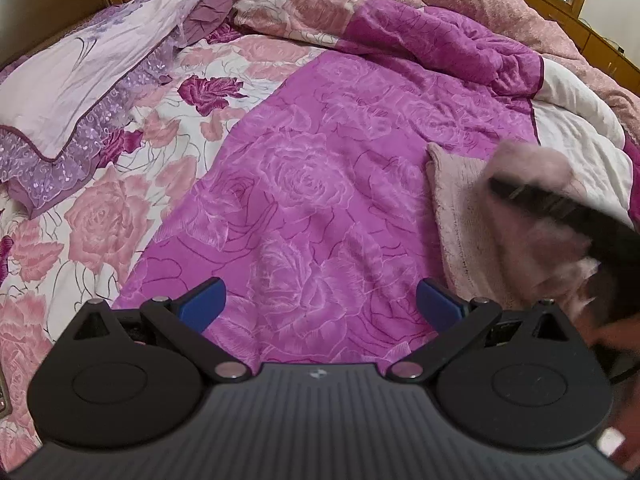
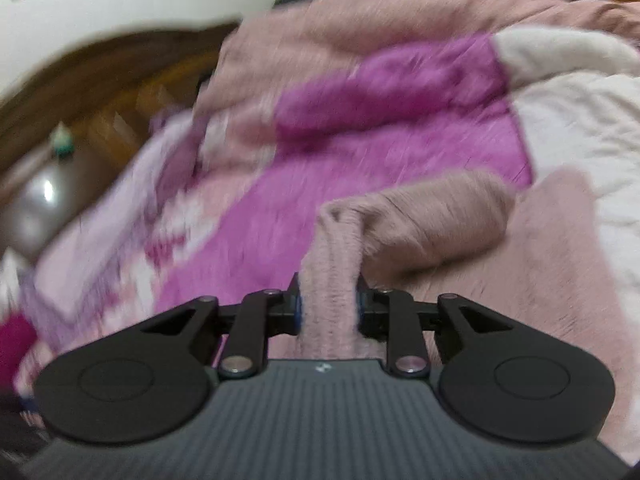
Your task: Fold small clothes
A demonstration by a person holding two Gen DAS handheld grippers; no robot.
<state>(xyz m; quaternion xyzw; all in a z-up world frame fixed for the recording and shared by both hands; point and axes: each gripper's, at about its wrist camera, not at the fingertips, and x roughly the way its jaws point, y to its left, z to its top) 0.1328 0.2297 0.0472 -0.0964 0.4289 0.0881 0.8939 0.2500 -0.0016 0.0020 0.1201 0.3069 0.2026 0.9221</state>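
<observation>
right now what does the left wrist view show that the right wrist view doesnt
Only the left wrist view shows the left tool open and empty above the magenta quilt, and the lilac pillow sharply. Only the right wrist view shows the right tool shut on the pink knit garment, with a wooden headboard behind. Both show the garment, quilt and white bedding.

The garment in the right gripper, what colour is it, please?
Pale pink garment, clearest in the left wrist view.
</observation>
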